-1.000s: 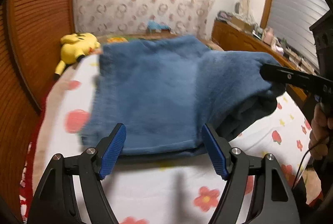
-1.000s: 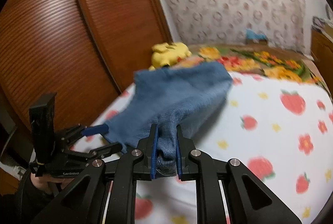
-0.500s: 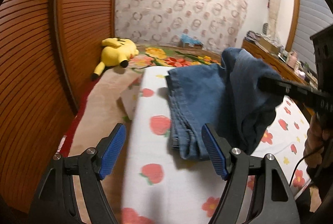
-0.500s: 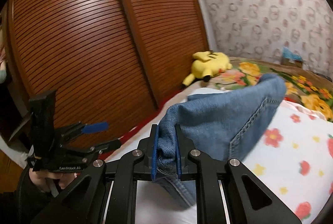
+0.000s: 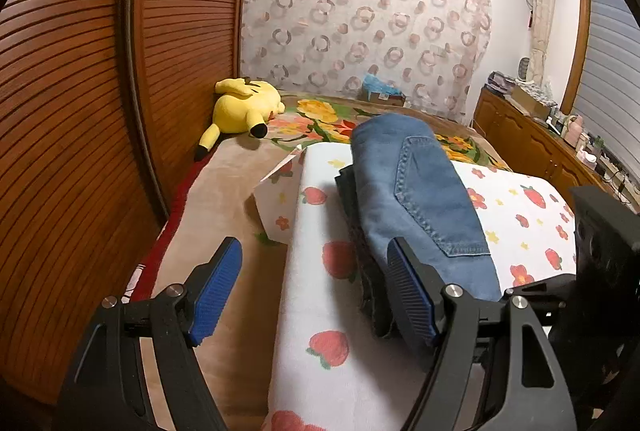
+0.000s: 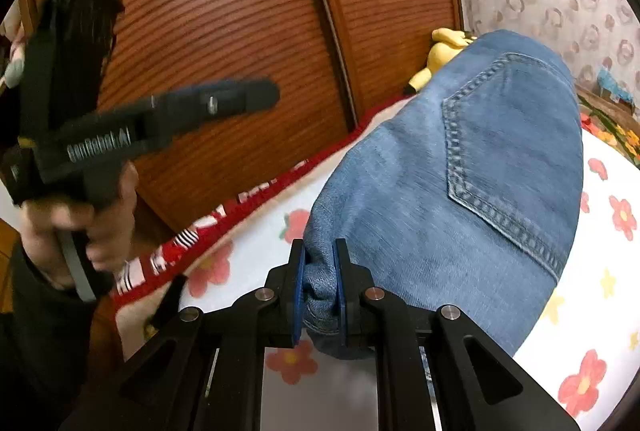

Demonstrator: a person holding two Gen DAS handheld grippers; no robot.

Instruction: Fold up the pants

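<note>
The blue jeans (image 5: 416, 191) lie folded in a long bundle on the white strawberry-print sheet (image 5: 316, 311), back pocket facing up. My left gripper (image 5: 316, 291) is open and empty, held above the sheet just left of the jeans' near end. My right gripper (image 6: 320, 291) is shut on the near edge of the jeans (image 6: 460, 171), with denim bunched between its blue pads. The left gripper (image 6: 224, 99) also shows in the right wrist view, held in a hand at the upper left, seen side-on.
A yellow plush toy (image 5: 244, 107) lies at the far left of the bed by the wooden slatted wardrobe doors (image 5: 100, 111). A tan blanket (image 5: 224, 199) covers the bed's left strip. A wooden dresser (image 5: 532, 143) with clutter stands at the right.
The right gripper has carried the held edge of the jeans over, laying them into a narrower folded bundle. The left gripper has swung left and back, away from the jeans, still open.
</note>
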